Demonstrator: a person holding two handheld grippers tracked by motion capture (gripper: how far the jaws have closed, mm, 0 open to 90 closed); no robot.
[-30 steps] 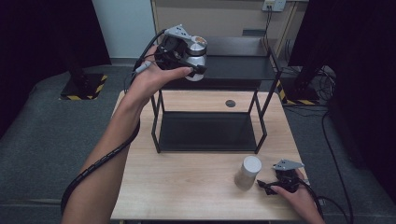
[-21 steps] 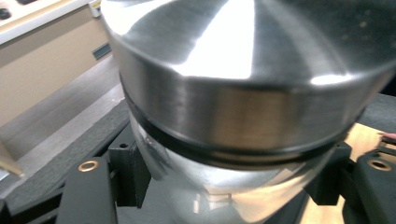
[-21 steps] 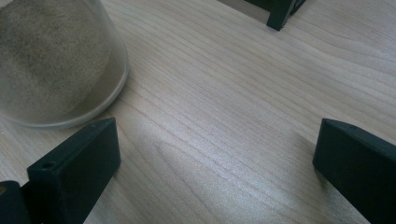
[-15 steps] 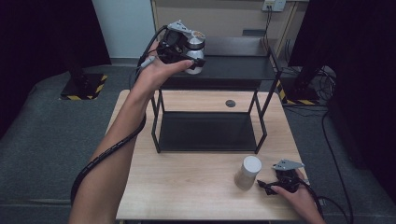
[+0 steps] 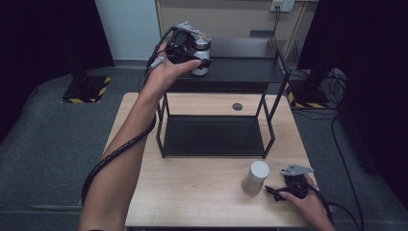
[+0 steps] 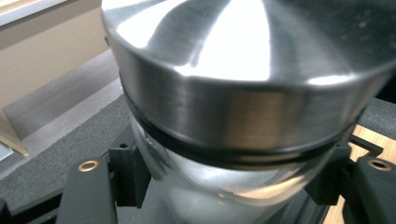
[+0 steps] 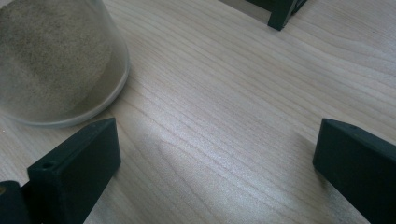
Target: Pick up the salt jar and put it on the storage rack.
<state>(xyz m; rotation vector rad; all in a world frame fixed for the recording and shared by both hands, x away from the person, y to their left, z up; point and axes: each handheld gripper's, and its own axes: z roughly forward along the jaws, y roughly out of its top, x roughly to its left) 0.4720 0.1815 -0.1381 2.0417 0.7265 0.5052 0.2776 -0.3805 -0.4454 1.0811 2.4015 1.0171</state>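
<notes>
Left fingers [image 6: 116, 179] gripping steel-lidded jar [image 5: 201, 57] at shelf [image 5: 250, 72] edge, right fingers [image 7: 74, 172] apart

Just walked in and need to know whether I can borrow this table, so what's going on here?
A person works with a gripper in each hand. The left gripper is shut on a metal-lidded jar at the top shelf of a black rack, the jar's glass body between the jaws in the left gripper view. The right gripper rests open on the wooden table, beside a second, white-lidded jar it isn't holding.
</notes>
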